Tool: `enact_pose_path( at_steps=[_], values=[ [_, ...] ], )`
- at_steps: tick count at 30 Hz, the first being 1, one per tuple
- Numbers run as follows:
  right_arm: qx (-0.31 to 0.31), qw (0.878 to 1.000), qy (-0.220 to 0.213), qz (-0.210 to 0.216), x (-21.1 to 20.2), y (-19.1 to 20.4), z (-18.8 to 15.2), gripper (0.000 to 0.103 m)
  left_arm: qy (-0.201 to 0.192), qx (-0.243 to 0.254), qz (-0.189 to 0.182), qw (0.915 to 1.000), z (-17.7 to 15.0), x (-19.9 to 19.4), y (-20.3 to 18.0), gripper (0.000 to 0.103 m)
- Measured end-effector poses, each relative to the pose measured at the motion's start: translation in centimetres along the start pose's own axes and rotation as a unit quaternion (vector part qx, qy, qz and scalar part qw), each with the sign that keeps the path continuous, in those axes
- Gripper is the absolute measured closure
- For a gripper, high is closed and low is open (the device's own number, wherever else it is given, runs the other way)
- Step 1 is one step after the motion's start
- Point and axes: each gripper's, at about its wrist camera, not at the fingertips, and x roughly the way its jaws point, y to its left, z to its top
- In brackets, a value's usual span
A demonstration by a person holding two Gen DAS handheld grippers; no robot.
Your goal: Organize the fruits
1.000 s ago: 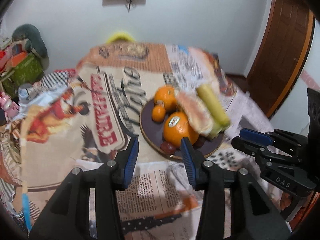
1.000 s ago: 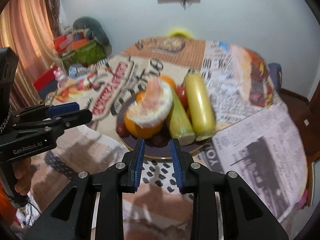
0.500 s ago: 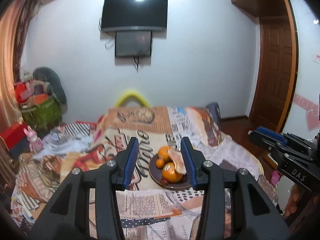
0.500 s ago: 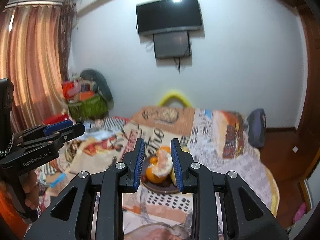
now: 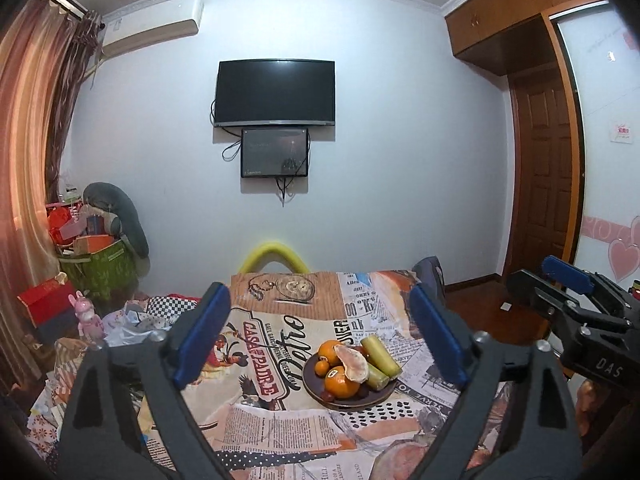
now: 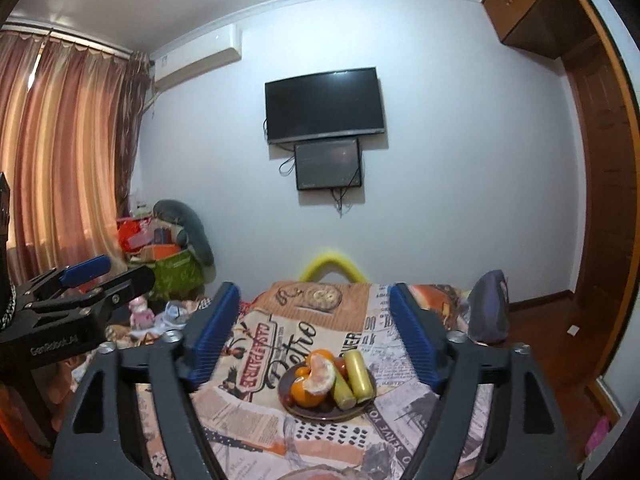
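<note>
A dark round plate sits on the newspaper-print cloth, heaped with fruit. A large orange with a small sticker lies at the near edge, another orange behind it, and a tiny one to their left. A peeled citrus half, pale and segmented, rests on top of the pile. Two yellow-green cylindrical pieces lie side by side on the plate's right half, angled toward the near rim. Small dark red fruits are tucked at the near edge.

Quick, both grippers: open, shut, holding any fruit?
Left gripper: open, jaws just opened wide, nothing between them.
Right gripper: open, jaws just opened wide, empty; the fruit sits on the plate beyond.
</note>
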Motion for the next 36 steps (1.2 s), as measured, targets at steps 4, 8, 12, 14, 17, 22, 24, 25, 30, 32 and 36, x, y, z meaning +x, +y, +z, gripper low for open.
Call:
enact_pose_path(
  at_steps=[4, 8, 12, 14, 17, 22, 24, 25, 30, 32, 36],
  values=[
    [-0.013, 1.0, -0.007, -0.016, -0.1, 0.7, 0.0, 0.01, -0.006, 0.002, -0.002, 1.0, -0.1, -0.4, -0.2, 0.002],
    [-0.01, 1.0, -0.015, -0.024, -0.6, 0.9, -0.1, 0.0, -0.006, 0.003, -0.004, 1.0, -0.3, -0.5, -0.3, 0.001],
    [-0.018, 0.999, -0.012, -0.032, -0.3, 1.1, -0.1, 0.0, -0.004, -0.002, -0.007, 1.0, -0.6, -0.4, -0.2, 0.001],
    [-0.016, 0.999, -0.01, -0.033, -0.5, 1.0, -0.1, 0.0, -0.005, -0.002, -0.007, 1.0, -0.7, -0.4, -0.3, 0.001],
    [-0.014, 0.999, -0.009, -0.034, -1.1, 0.8, -0.5, 0.0, -0.007, 0.0, -0.009, 0.9999, -0.8, -0.6, -0.3, 0.0],
    [-0.015, 0.999, -0.008, -0.033, -1.5, 0.7, -0.7, 0.0, -0.005, 0.0, -0.012, 0.9999, -0.7, -0.6, -0.3, 0.0],
    [-0.015, 0.999, -0.007, -0.032, -1.5, 0.7, -0.7, 0.0, -0.005, 0.001, -0.011, 0.9999, -0.8, -0.5, -0.3, 0.0],
    [-0.015, 0.999, -0.006, -0.032, -1.5, 0.7, -0.7, 0.0, -0.004, 0.0, -0.011, 0.9999, -0.8, -0.5, -0.2, 0.0],
    [-0.015, 0.999, -0.005, -0.032, -1.4, 0.6, -0.6, 0.0, -0.002, -0.005, -0.014, 0.9999, -0.9, -0.3, 0.0, 0.0],
    [-0.014, 0.999, -0.005, -0.032, -1.4, 0.6, -0.5, 0.0, -0.001, -0.006, -0.014, 0.9999, -0.9, -0.3, 0.1, 0.0],
    [-0.011, 0.999, -0.004, -0.032, -1.5, 0.6, -0.6, 0.0, -0.001, -0.006, -0.015, 0.9999, -0.9, -0.3, 0.1, 0.0]
  ],
)
